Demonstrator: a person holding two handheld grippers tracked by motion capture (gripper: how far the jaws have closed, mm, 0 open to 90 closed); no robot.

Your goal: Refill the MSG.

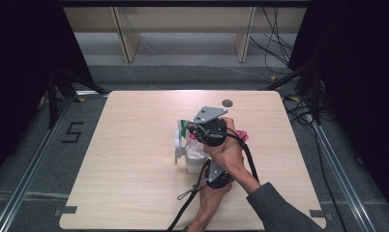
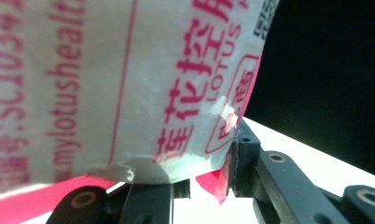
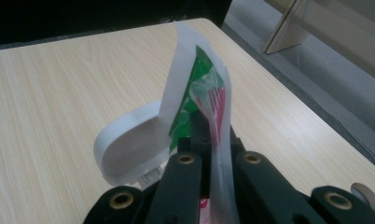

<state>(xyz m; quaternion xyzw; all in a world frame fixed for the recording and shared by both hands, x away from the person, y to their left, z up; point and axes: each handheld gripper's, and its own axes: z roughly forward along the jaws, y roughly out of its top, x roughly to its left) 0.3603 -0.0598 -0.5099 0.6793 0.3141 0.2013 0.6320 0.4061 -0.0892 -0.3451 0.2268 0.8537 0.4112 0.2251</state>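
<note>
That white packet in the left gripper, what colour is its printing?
Pink-red lettering on the white packet; the left gripper view shows it best.

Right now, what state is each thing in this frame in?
White pack: clamped at its lower edge by the left gripper.
White lid: flipped open.
Wipe sheet: partly drawn up, pinched in the shut right gripper.
Table: bare around the pack.

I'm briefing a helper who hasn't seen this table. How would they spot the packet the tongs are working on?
Start at the pale wooden table and look just right of its middle, where both hands meet. The white packet stands there between the left tongs and right tongs. It alone carries pink lettering.
</note>
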